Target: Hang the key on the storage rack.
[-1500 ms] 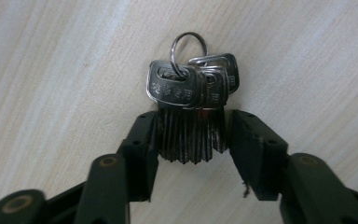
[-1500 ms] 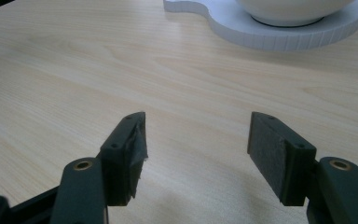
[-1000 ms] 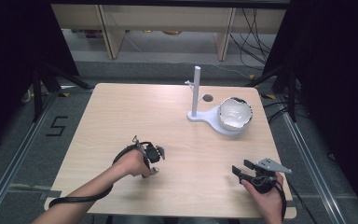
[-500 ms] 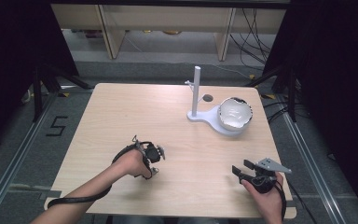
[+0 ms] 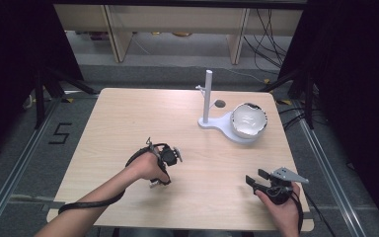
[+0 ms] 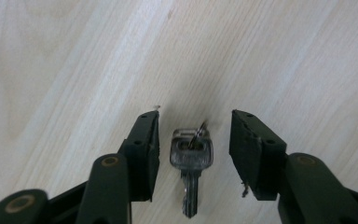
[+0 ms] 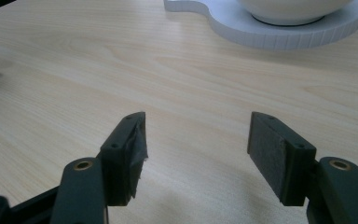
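The left gripper is hanging wide open over the table with the key lying flat between its jaws, well away from the white stand, so closing is risking the thin key skidding or tipping, while the right gripper is sitting wide and empty

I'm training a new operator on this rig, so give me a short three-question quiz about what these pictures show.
1. True or false: the left gripper is shut on the key.
2. Which item sits on the round end of the white stand? A) a mug B) a white bowl C) a plate
3. Fill in: the right gripper has its jaws open over bare ____.

Key:
1. False. Its jaws are open, one on each side of the key, which lies flat on the table.
2. B.
3. Table; nothing lies between the jaws.
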### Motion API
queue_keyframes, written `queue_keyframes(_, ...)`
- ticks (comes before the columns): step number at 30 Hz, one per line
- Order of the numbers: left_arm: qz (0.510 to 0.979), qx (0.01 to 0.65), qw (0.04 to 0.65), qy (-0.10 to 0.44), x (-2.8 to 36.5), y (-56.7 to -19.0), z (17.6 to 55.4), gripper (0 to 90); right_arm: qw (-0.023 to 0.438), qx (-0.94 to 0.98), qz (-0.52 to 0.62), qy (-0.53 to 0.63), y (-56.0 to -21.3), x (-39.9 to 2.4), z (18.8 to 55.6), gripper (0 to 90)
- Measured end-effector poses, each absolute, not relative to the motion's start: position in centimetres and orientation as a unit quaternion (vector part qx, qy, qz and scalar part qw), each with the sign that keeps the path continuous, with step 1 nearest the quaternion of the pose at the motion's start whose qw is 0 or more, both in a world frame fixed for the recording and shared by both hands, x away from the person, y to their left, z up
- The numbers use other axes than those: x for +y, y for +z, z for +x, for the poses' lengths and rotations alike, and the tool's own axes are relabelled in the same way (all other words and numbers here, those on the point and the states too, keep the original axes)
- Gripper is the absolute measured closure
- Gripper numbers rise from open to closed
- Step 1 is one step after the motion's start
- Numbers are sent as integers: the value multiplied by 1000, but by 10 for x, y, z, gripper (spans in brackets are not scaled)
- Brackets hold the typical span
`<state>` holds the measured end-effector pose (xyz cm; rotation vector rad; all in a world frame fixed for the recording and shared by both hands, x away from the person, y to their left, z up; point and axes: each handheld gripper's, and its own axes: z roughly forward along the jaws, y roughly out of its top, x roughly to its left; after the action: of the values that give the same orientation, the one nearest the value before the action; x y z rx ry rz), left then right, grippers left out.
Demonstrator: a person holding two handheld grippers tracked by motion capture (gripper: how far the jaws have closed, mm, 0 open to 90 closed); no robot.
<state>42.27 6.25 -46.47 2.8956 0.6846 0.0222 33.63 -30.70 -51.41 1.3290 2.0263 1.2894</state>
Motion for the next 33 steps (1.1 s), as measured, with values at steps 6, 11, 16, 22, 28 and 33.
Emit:
queue_keyframes(6, 970, 229, 81, 3, 57, -468, 427, 586, 200, 723, 478, 457, -515, -307, 337, 383)
queue_keyframes(11, 973, 221, 71, -1, 56, -467, 429, 647, 185, 717, 490, 460, -514, -305, 335, 383)
queue_keyframes(16, 974, 217, 73, -5, 54, -468, 430, 725, 181, 719, 488, 461, -513, -305, 334, 384)
queue_keyframes(22, 974, 216, 71, -9, 53, -471, 429, 770, 182, 718, 491, 459, -514, -305, 334, 383)
queue_keyframes(28, 973, 216, 74, -10, 52, -472, 430, 819, 184, 718, 488, 461, -514, -305, 335, 383)
queue_keyframes(33, 974, 217, 70, -12, 53, -472, 429, 859, 196, 721, 476, 464, -514, -307, 336, 383)
